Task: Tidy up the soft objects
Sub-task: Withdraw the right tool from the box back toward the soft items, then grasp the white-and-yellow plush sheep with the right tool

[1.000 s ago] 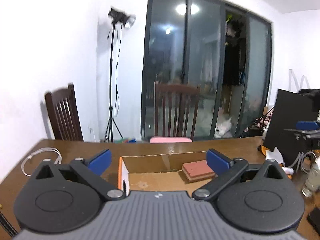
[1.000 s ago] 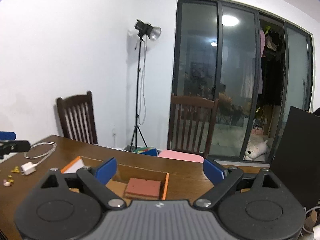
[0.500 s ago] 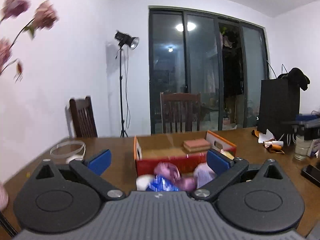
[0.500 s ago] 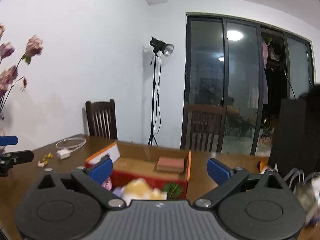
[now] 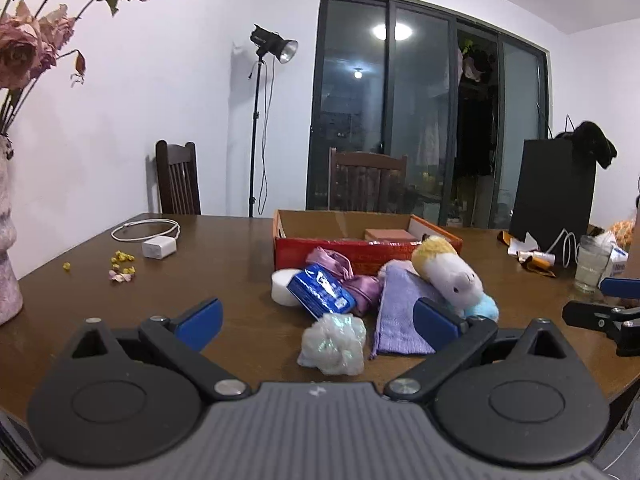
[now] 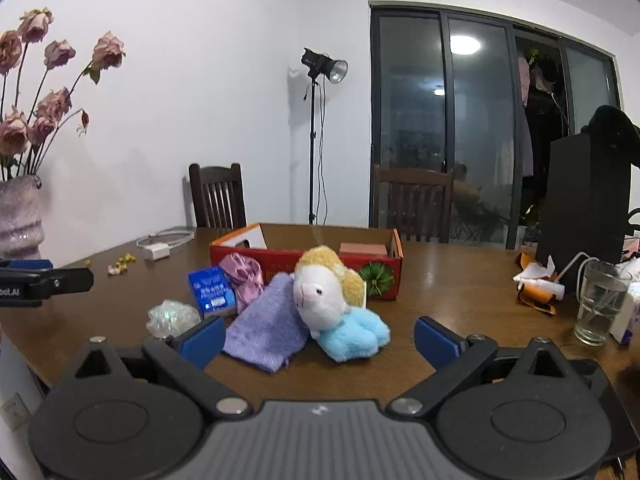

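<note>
Soft things lie in a heap in front of a red cardboard box (image 5: 360,249) (image 6: 280,258): a plush lamb toy (image 5: 448,274) (image 6: 328,292), a purple cloth (image 5: 404,312) (image 6: 268,324), a pink satin scrunchie (image 5: 340,268) (image 6: 242,276), a blue tissue pack (image 5: 322,290) (image 6: 212,290), a white sponge (image 5: 282,286) and an iridescent puff (image 5: 334,344) (image 6: 172,318). A brown pad (image 5: 390,235) (image 6: 362,249) rests inside the box. My left gripper (image 5: 316,318) is open, near the puff. My right gripper (image 6: 320,338) is open, just short of the lamb.
On the wooden table (image 5: 220,264) sit a white charger with cable (image 5: 158,247), small scattered petals (image 5: 120,266), a vase of dried roses (image 6: 20,216), a glass (image 6: 600,300) and wrappers (image 6: 536,284). A black bag (image 6: 584,200) stands at the right. Chairs stand behind.
Both grippers have pulled back from the box and sunk lower. The heap of soft things, hidden before, now lies in view in front of the box.
</note>
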Motion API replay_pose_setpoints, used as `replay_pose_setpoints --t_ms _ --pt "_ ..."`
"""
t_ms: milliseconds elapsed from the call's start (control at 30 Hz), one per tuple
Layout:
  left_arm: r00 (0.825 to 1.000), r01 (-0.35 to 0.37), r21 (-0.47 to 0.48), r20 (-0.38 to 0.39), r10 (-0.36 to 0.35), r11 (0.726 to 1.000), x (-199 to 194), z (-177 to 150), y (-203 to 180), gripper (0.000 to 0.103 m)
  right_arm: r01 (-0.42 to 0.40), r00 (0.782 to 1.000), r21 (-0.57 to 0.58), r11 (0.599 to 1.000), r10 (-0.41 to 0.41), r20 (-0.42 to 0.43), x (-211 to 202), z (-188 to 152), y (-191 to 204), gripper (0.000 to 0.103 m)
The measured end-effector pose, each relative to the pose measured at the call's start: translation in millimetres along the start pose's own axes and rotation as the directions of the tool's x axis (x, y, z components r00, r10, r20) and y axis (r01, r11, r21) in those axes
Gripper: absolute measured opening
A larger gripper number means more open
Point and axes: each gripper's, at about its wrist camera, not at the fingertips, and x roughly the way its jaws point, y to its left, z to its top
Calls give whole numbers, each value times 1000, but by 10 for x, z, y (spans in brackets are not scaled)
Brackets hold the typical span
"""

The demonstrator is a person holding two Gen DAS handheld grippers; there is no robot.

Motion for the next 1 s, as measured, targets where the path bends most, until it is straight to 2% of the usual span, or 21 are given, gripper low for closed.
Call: replay_pose_setpoints --t_ms 133,267,400,500,600,700,733,767,800,867,1000 --pt "999 29 0 -35 -29 1000 150 -90 -66 103 31 998 6 1000 -30 -47 125 -76 -70 98" --pt "996 67 32 -67 -65 997 344 -159 -163 103 31 997 70 997 -26 -72 318 -137 -186 95" --pt "992 68 37 -106 -64 997 625 -163 -233 103 17 995 100 995 -8 -95 617 -147 -247 94" --pt "992 59 33 -116 -55 998 826 -136 -270 103 6 994 86 996 3 -106 857 -107 -230 94" --pt "992 42 21 -123 -40 999 979 -110 -252 103 -19 995 50 999 24 -97 1119 -4 -156 90" --pt "991 27 16 -132 -25 1000 1079 -103 -194 103 -20 995 -6 1000 19 -98 1399 89 -49 82" --pt "991 20 13 -136 -18 1000 1102 -104 -170 103 -13 994 -20 1000 10 -105 1488 114 -21 73" --pt "990 15 10 -140 -14 1000 1114 -110 -153 103 -3 994 -32 999 -1 -113 1590 137 6 57" --pt "990 12 8 -142 -11 1000 1120 -117 -136 103 1 993 -37 999 -6 -122 1668 158 18 49" --pt "989 1 12 -145 0 1000 1110 -128 -107 103 -6 991 -39 999 0 -135 1789 184 21 44" --pt "991 -10 8 -134 11 1000 1020 -134 -61 103 -16 999 15 1000 17 -31 1551 278 -45 42"
